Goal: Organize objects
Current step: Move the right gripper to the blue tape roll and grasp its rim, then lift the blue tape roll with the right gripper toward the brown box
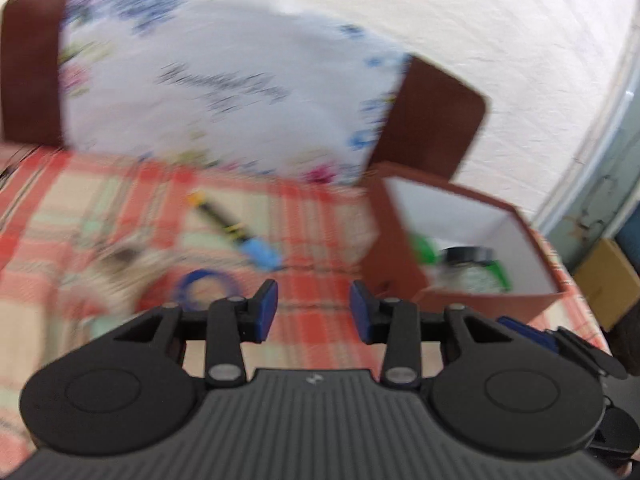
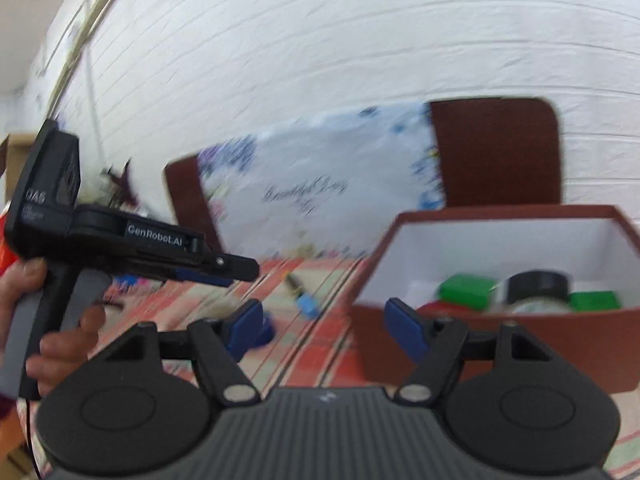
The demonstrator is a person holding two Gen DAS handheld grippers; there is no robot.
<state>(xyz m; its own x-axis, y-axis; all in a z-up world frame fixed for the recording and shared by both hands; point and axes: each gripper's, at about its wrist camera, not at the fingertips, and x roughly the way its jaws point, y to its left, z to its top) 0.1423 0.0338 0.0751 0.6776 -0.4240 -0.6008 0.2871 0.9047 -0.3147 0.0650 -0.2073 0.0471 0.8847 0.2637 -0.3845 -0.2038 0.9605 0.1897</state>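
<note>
A brown box point(image 1: 396, 240) with a white inside stands on the checked tablecloth point(image 1: 320, 280), right of my left gripper point(image 1: 313, 304), which is open and empty. The box holds green blocks point(image 2: 466, 290) and a black-lidded jar point(image 2: 536, 286). A black-and-yellow marker with a blue end point(image 1: 236, 226) lies on the cloth ahead, with a blue ring point(image 1: 206, 286) nearer left. My right gripper point(image 2: 324, 322) is open and empty, just left of the box point(image 2: 500, 356). The marker point(image 2: 306, 298) and the left gripper's fingers point(image 2: 224, 270) show in the right wrist view.
The box lid point(image 1: 224, 80), brown with a white flowered panel, leans against the white brick wall point(image 1: 480, 20) behind the table. Blurred small items point(image 1: 120, 256) lie at the left. A cardboard box point(image 1: 608, 280) sits beyond the table's right edge.
</note>
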